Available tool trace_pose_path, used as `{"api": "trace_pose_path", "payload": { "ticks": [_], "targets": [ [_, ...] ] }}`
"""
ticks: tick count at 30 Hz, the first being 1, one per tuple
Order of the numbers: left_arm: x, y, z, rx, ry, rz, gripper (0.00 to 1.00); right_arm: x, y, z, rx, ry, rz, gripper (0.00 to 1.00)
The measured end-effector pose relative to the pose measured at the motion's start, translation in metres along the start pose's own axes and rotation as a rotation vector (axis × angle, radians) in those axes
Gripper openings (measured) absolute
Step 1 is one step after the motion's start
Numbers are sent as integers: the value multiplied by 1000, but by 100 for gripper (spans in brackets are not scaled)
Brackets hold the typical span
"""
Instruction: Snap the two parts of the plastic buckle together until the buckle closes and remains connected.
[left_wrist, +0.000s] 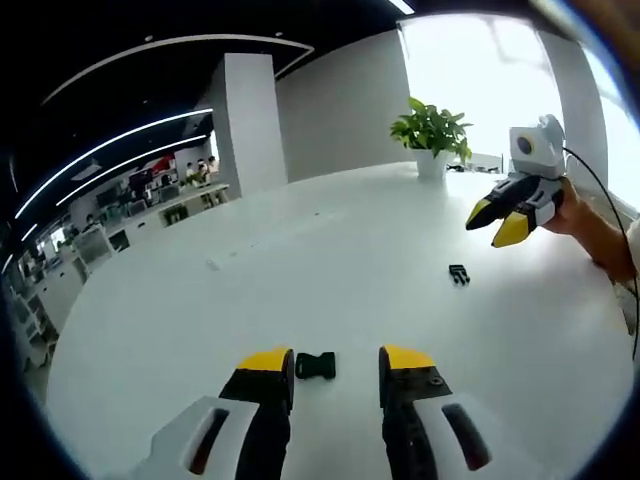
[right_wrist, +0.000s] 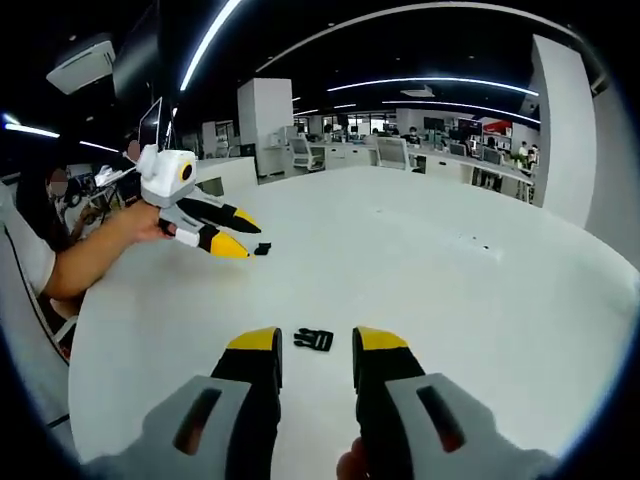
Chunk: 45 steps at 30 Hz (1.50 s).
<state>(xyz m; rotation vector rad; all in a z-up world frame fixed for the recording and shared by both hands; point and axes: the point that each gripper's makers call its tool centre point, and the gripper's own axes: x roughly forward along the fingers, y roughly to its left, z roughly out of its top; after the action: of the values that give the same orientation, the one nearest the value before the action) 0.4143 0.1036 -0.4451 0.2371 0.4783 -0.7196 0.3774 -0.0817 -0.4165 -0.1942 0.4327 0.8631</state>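
Note:
One black buckle part (left_wrist: 315, 365) lies on the white table (left_wrist: 330, 270) between the yellow tips of my open left gripper (left_wrist: 335, 358). The other black buckle part (left_wrist: 459, 273) lies further off to the right, just below my right gripper (left_wrist: 492, 225), which hovers open above the table. In the right gripper view that second part (right_wrist: 313, 340) sits between the tips of the open right gripper (right_wrist: 316, 340). The left gripper (right_wrist: 245, 238) shows at the left, with the first part (right_wrist: 262, 249) just at its tips. Nothing is held and the two parts lie apart.
A potted plant (left_wrist: 432, 135) stands at the table's far side. A person's hand (left_wrist: 590, 225) and forearm (right_wrist: 90, 255) hold the grippers. Office desks and chairs (right_wrist: 400, 150) stand beyond the table edge. A wide bare stretch of tabletop (right_wrist: 470, 290) lies around the parts.

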Motion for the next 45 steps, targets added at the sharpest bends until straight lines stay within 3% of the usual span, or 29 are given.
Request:
{"api": "trace_pose_path", "payload": {
  "ticks": [11, 45],
  "targets": [
    [10, 6, -11, -3, 30, 34, 32, 4, 1, -6, 10, 8, 9, 28],
    [13, -2, -11, -11, 28, 26, 21, 5, 5, -7, 3, 8, 17, 27]
  ]
}}
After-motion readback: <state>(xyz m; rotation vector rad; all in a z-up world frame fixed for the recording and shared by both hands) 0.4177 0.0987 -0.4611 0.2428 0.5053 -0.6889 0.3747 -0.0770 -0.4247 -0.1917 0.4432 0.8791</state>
